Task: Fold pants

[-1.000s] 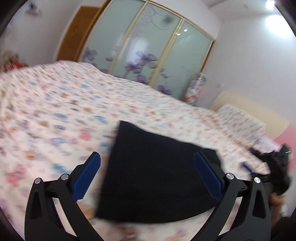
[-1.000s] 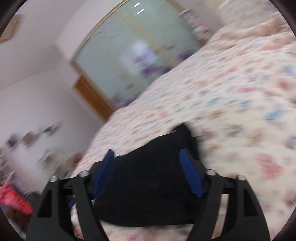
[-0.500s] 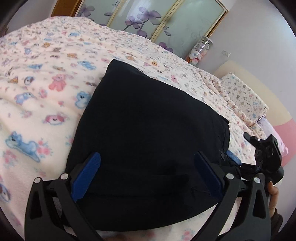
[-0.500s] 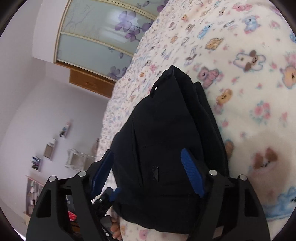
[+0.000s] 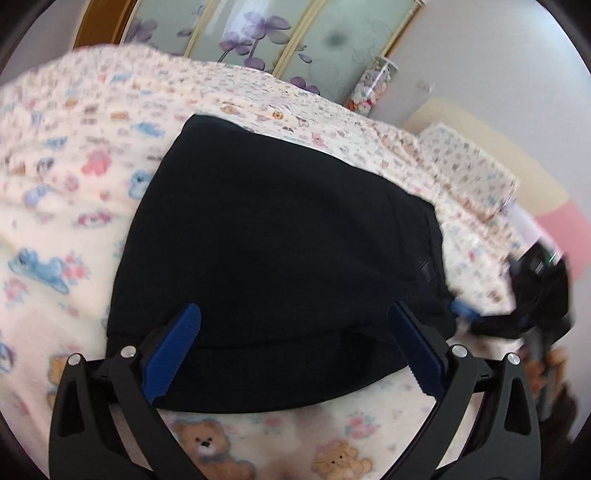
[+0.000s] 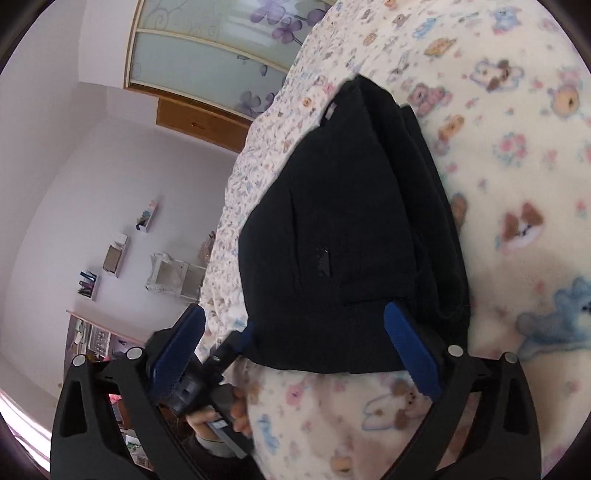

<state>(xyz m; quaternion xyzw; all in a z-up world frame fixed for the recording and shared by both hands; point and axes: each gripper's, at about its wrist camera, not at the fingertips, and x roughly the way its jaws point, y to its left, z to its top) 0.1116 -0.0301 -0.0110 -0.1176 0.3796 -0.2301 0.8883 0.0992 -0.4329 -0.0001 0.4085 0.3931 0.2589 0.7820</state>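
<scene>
The black pants (image 5: 280, 251) lie folded into a compact stack on the teddy-bear blanket (image 5: 74, 206). They also show in the right wrist view (image 6: 347, 236), with layered edges on the right side. My left gripper (image 5: 295, 350) is open, its blue pads just above the near edge of the stack, holding nothing. My right gripper (image 6: 291, 350) is open and empty at the stack's near edge. The right gripper shows at the right in the left wrist view (image 5: 532, 295). The left gripper and the hand holding it show at the lower left of the right wrist view (image 6: 210, 376).
The bed's blanket spreads all around the stack. A patterned pillow (image 5: 465, 166) lies at the head of the bed. A glass-door wardrobe with purple flowers (image 5: 266, 33) stands behind. Wall shelves and a desk (image 6: 110, 266) stand beyond the bed edge.
Both grippers have drawn back a little from the folded stack and stay open. The pants lie still on the blanket.
</scene>
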